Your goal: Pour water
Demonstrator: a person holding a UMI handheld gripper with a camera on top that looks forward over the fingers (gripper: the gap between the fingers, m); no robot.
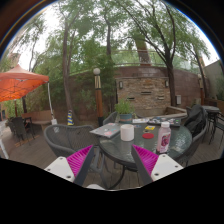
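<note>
Your gripper (112, 160) is wide open and holds nothing, with the bottle (164, 137) and cup (127, 132) well beyond the fingers on the table (118, 149), so closing in off-line could knock the bottle over or nudge the cup.

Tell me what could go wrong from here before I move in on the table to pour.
The tool is open, holds nothing and is short of the round glass table.

1. The white cup stands near the table's front edge; a low approach might knock it off.
2. The bottle with the pink label and small items crowd together, so reaching there could topple something.
3. Chairs ring the table and may block the path.
</note>
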